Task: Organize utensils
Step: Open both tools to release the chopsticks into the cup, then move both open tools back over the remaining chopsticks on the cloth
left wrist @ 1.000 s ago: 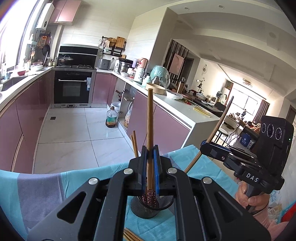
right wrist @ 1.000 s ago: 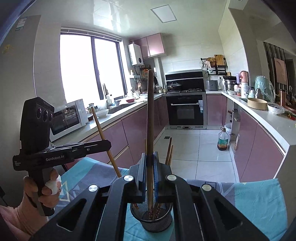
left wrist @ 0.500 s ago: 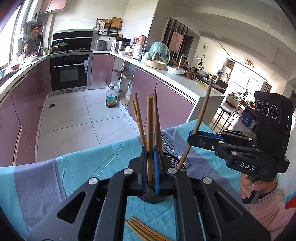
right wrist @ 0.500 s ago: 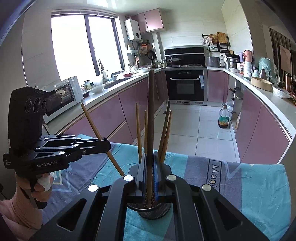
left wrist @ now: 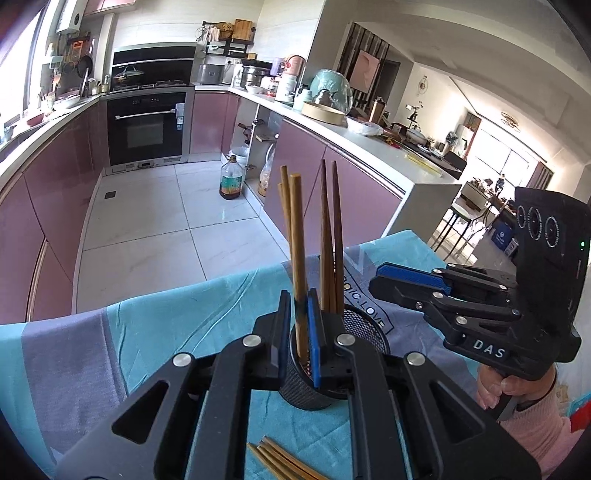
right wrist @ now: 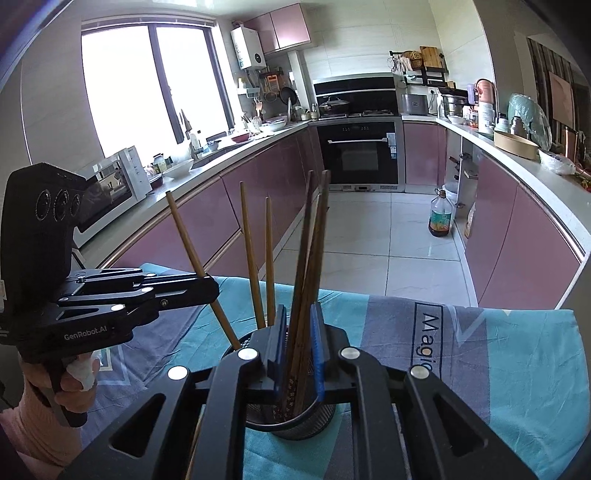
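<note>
Kitchen, U-shaped layout. Mauve base cabinets [right wrist: 258, 192] run along both side walls under pale countertops [left wrist: 369, 144]. A black built-in oven [right wrist: 360, 155] occupies the far wall at frame centre, with a range hood [right wrist: 354, 90] above it. The floor [left wrist: 155, 221] is large white glossy tile. A wide window [right wrist: 147, 92] at upper left admits strong daylight. A white water heater [right wrist: 248, 48] hangs beside a mauve upper cabinet [right wrist: 284, 29]. A microwave [right wrist: 110, 184] stands at left. An oil bottle [right wrist: 440, 218] stands on the floor at right.

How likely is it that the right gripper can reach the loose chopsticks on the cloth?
Probably not directly: the right gripper is open, but the left gripper, holding a light chopstick, hangs right above the loose chopsticks.
</note>
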Available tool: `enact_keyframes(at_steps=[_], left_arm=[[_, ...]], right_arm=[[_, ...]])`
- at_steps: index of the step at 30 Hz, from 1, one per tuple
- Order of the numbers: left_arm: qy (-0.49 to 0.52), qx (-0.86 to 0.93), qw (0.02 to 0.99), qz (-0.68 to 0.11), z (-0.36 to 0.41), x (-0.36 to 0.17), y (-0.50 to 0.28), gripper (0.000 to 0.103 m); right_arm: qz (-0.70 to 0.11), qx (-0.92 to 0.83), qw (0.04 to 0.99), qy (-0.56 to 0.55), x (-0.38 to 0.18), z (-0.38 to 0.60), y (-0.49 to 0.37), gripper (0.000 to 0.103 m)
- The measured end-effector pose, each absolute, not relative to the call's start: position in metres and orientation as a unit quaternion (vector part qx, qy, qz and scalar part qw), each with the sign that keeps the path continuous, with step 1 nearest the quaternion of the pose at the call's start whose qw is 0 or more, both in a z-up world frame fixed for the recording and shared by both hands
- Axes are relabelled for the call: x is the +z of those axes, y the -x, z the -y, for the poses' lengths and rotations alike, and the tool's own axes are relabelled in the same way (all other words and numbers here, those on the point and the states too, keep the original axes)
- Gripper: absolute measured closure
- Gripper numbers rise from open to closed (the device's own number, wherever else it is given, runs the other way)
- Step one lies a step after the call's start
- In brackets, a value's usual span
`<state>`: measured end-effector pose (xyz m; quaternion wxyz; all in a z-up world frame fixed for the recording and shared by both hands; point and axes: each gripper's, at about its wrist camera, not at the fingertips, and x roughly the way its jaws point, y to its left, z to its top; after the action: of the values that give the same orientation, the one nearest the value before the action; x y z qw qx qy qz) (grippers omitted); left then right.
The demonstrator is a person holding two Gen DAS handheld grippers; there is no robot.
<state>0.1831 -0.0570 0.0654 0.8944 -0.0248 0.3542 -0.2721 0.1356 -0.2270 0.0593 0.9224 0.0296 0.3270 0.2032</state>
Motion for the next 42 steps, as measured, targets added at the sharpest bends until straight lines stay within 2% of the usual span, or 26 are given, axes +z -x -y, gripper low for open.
enact_keyframes(at_steps=[5, 7, 9, 12, 17, 22, 33, 42], left_arm=[[0.032, -0.264, 0.897, -0.355, 0.051, 0.058, -0.179, 0.087], [0.033, -0.259, 0.900, -0.349, 0.048, 0.058, -0.176, 0.081], [0.035, -0.256, 0.903, -0.344, 0.043, 0.059, -0.171, 0.078], [0.040, -0.251, 0.907, -0.336, 0.035, 0.059, -0.161, 0.073], [0.029, -0.239, 0.919, -0.312, 0.024, 0.063, -0.137, 0.059], [0.014, -0.225, 0.925, -0.305, 0.013, 0.055, -0.111, 0.052], [0.022, -0.207, 0.897, -0.390, -0.009, -0.022, -0.079, 0.052], [0.013, -0.204, 0.878, -0.433, -0.003, -0.065, -0.061, 0.050]], right_arm=[[-0.319, 0.203, 0.925, -0.036, 0.059, 0.232, -0.130, 0.077], [-0.313, 0.205, 0.926, -0.040, 0.060, 0.234, -0.126, 0.074], [-0.307, 0.207, 0.928, -0.042, 0.061, 0.234, -0.121, 0.066], [-0.300, 0.216, 0.928, -0.045, 0.063, 0.233, -0.111, 0.064], [-0.281, 0.241, 0.928, -0.043, 0.068, 0.227, -0.089, 0.053], [-0.282, 0.277, 0.918, -0.028, 0.059, 0.211, -0.063, 0.051], [-0.385, 0.282, 0.879, -0.002, -0.019, 0.179, -0.043, 0.051], [-0.418, 0.269, 0.867, 0.001, -0.042, 0.173, -0.038, 0.051]])
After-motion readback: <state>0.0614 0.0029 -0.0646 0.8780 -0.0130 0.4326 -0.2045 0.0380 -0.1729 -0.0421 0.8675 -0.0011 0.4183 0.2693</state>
